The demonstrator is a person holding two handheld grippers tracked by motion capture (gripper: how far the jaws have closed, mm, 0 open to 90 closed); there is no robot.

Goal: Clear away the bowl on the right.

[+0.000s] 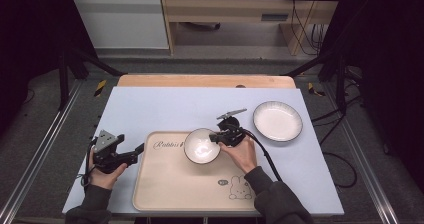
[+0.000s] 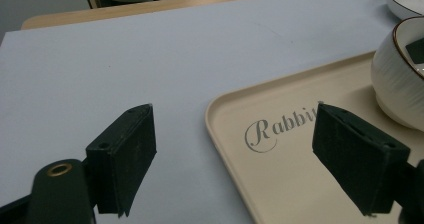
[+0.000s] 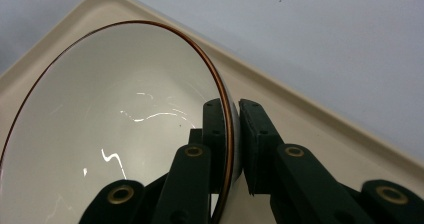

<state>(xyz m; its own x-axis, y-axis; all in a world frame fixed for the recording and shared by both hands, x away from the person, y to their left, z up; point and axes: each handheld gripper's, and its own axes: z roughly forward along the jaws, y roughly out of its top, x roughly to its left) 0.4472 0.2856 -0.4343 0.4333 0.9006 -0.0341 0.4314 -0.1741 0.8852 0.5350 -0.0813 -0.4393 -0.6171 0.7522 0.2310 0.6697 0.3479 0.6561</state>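
The white bowl (image 1: 202,145) with a thin brown rim sits at the upper right part of the beige tray (image 1: 170,184), its right-hand rim pinched between the jaws of the right hand-held gripper (image 1: 216,138) — one jaw inside the wall, one outside, as the right gripper view confirms (image 3: 231,134). The bowl's base cannot be judged as resting or lifted. The right hand (image 1: 242,153) holds this tool from the near right, a black cable trailing back along the sleeve. The tray lies at the near centre of the surface (image 1: 150,109), printed with a script word along its far edge and a small rabbit drawing (image 1: 240,189) at its near right corner. The left hand-held gripper (image 1: 138,149) stands with jaws wide apart and nothing between them, at the tray's left edge; the left gripper view (image 2: 235,149) shows one jaw over the surface and the other over the tray corner. The left hand (image 1: 106,171) grips it from the near left. A white ribbed plate (image 1: 277,120) rests on the surface to the right of the tray, well apart from the bowl. The surface is pale blue-grey, with a wooden strip (image 1: 205,80) along its far edge. Beyond — grey floor, black frame rails, pale wooden furniture (image 1: 225,9) and loose cables at far right.
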